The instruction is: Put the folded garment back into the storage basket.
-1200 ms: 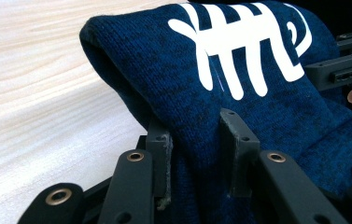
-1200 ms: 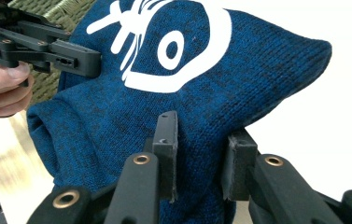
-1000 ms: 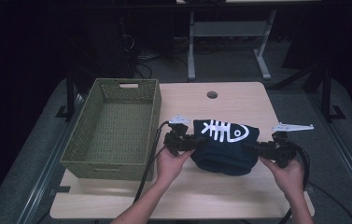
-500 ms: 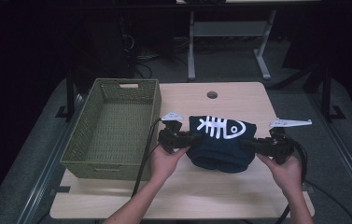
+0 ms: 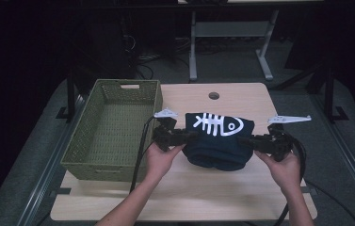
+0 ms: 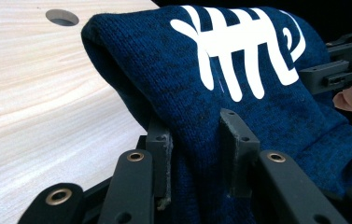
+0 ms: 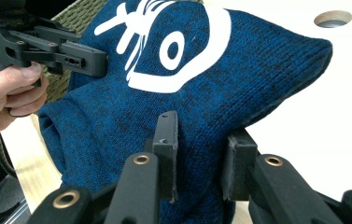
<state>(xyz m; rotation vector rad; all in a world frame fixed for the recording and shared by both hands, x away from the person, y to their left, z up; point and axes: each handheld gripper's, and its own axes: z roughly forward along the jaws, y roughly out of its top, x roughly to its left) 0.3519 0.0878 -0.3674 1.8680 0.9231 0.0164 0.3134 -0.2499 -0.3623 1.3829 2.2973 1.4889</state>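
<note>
1. Both grippers have lifted the blue sweater [image 5: 219, 140] a little since the earlier picture, and it now sits a bit nearer to 12 o'clock on the table [image 5: 241, 188].
2. My left gripper [image 5: 184, 137] is clamped on the sweater's left end. In the left gripper view, knit cloth is squeezed between the two black jaws.
3. My right gripper [image 5: 249, 141] is clamped on the right end in the same way. The cloth bunches up between its jaws in the right gripper view.
4. I think the sweater is soft and floppy. It looks light, but thick. It sags in the middle between my two holds, and its underside hangs close to the table near the middle.
5. I think it is not slippery, because the knit is rough. It will not break either.
6. I judge the two ends are good places to hold, since they keep the folds together.
7. Its long side runs from 9 o'clock to 3 o'clock. The white fish bone picture [image 5: 216, 124] faces up, with the fish head toward 3 o'clock.
8. The green basket [image 5: 85, 150] stands just beside it at 9 o'clock, with nothing in it.
</note>
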